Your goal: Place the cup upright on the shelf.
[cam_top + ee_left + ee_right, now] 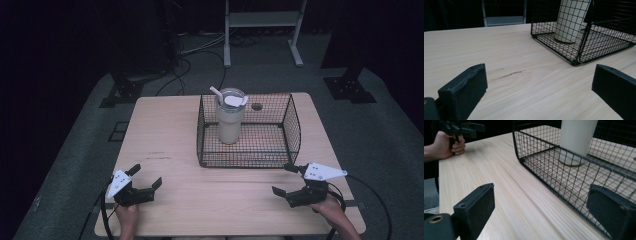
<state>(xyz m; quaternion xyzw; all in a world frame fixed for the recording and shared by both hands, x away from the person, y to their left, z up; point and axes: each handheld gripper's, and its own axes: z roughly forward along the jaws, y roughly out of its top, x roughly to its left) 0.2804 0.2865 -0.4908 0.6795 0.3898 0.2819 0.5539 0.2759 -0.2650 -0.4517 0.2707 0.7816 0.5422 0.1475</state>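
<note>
The left gripper [146, 179] is sitting near the table's [165, 135] front left corner, its jaws spread wide and grasping nothing. The right gripper [284, 178] is resting near the front right corner, likewise released and empty, with one jaw just beside the wire basket's [295, 130] front right corner. The basket is standing at the middle of the far edge. Inside it, toward its left side, a cream tumbler [230, 122] is standing upright with a straw [216, 93] leaning out of its lid.

One basket [295, 131], one tumbler [230, 122], perhaps one straw [216, 93].
</note>
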